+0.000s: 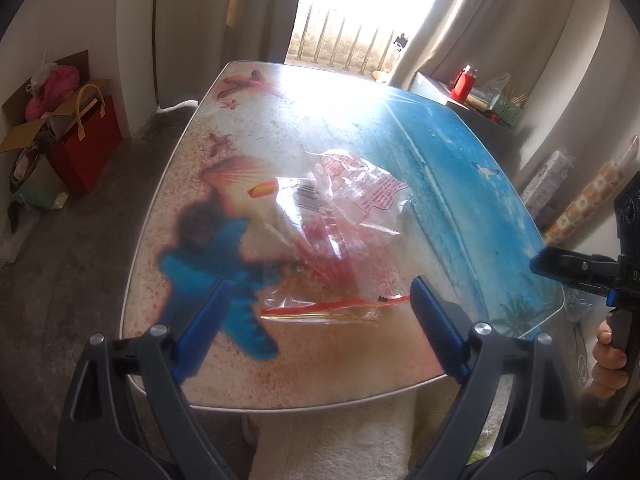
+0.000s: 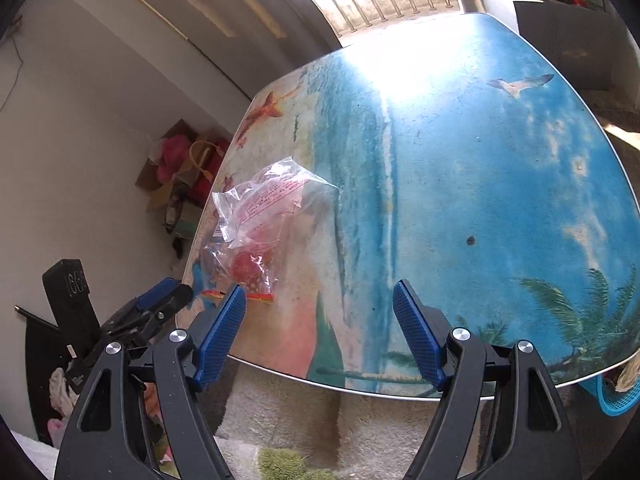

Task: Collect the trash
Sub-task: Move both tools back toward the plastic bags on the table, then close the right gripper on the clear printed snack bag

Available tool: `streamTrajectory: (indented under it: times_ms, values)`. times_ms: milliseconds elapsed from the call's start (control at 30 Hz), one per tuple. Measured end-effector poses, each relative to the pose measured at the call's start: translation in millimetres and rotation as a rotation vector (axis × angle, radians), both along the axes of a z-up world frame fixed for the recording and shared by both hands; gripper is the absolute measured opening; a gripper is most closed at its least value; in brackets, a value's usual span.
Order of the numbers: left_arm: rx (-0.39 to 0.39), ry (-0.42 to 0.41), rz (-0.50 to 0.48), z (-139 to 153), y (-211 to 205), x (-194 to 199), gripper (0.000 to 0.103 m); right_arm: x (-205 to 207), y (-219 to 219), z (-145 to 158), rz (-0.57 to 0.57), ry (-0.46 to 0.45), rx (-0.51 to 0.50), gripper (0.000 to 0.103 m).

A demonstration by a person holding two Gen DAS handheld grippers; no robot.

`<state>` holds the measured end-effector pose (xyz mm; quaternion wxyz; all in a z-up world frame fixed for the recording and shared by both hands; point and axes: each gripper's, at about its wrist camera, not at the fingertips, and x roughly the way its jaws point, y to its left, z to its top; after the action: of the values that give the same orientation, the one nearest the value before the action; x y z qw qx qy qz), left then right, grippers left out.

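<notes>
Table (image 1: 460,168) first: rounded-corner top with a beach print, sand on one side, blue sea on the other, glare from the balcony door at the far end. On the sand side lies the trash, a crumpled clear plastic bag (image 1: 352,200) with red print, flat on the surface, long axis running roughly from the near edge toward the far end, slightly diagonal; its red zip-seal strip (image 1: 332,306) sits crosswise at the near end, facing the person. A small orange-yellow wrapper (image 1: 263,190) lies just beside the bag, on its outer side toward the table edge. Left gripper (image 1: 316,316) hangs above the near end of the bag, jaws spread wide, pads clear of the plastic, nothing pinched. Right gripper (image 2: 320,320) is over the near table edge by the sand/sea boundary, jaws also spread, empty, with the bag off to its left. Red carrier bag (image 1: 86,136) and cardboard boxes sit on the floor by the wall.
</notes>
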<state>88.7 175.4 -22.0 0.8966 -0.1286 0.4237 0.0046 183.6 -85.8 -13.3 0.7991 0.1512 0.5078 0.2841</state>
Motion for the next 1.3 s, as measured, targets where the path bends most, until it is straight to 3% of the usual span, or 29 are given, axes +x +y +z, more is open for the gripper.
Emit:
streamTrajectory:
  times_ms: [400,700,900,1133,1267,1300]
  values:
    - [0.056,0.046,0.005,-25,10,32,0.087,74,62,-46,-0.025,0.304,0.249,0.074]
    - [0.073,0.082,-0.002,-38,14,34,0.087,100,90,-70,-0.074,0.397,0.266,0.069]
    - [0.078,0.087,-0.012,-41,16,31,0.087,103,100,-75,-0.096,0.392,0.258,0.055]
    - [0.088,0.078,-0.019,-39,16,28,0.087,102,99,-83,-0.134,0.397,0.279,0.030]
    - [0.089,0.075,-0.017,-39,16,27,0.087,100,92,-77,-0.138,0.365,0.289,0.007]
    - [0.090,0.072,-0.015,-38,16,27,0.087,99,89,-74,-0.135,0.353,0.284,0.006]
